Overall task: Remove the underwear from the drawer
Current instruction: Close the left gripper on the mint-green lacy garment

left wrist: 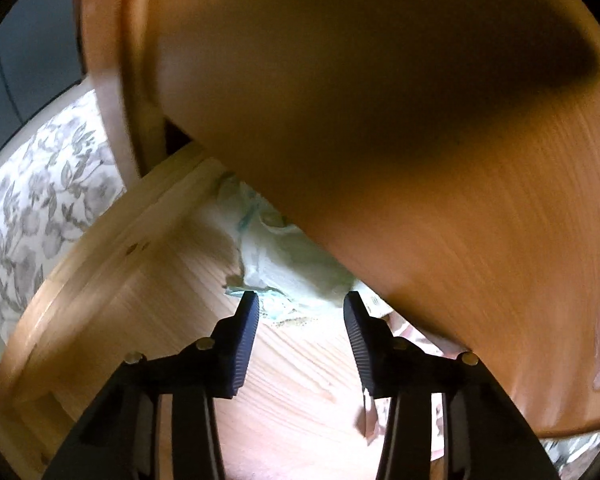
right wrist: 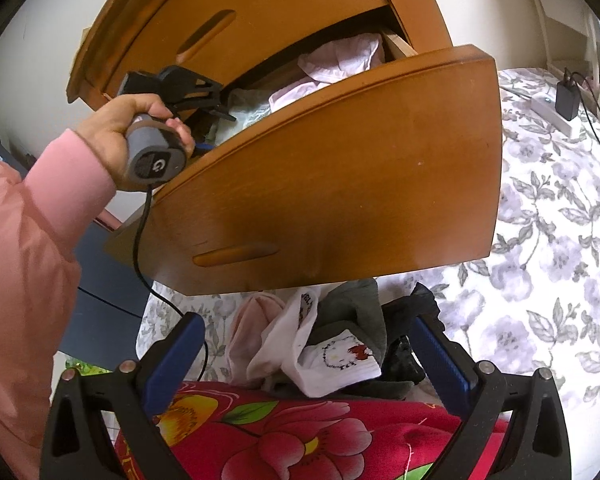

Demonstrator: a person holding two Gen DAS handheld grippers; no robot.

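Down inside the drawer [left wrist: 112,264], my left-wrist view showed the left claw [left wrist: 300,300] partly spread, its two dark fingertips [left wrist: 247,312] hanging over the pale wooden floor. A crumpled, pale greenish-white garment [left wrist: 284,264], which I took for the underwear, lay just beyond and between the tips. The left tip looked to be at its frayed edge, but I could not tell whether it touched, and nothing was pinched. An orange-brown wooden panel [left wrist: 380,120] overhung the cloth and hid its far part.

From the right-wrist view, I saw a hand [right wrist: 116,136] in a pink sleeve [right wrist: 32,248] holding that left claw over the rim of the open drawer, where pink-white clothing [right wrist: 340,60] and a lighter patterned piece still lay. My right claw [right wrist: 308,344] stood wide, holding nothing, above a pile of socks and small clothes [right wrist: 332,344] on the flowered bed [right wrist: 540,240], beside a red floral cloth [right wrist: 300,432].

I judged the task partly done: some pieces were out, more remained, and the next grab was not yet made.
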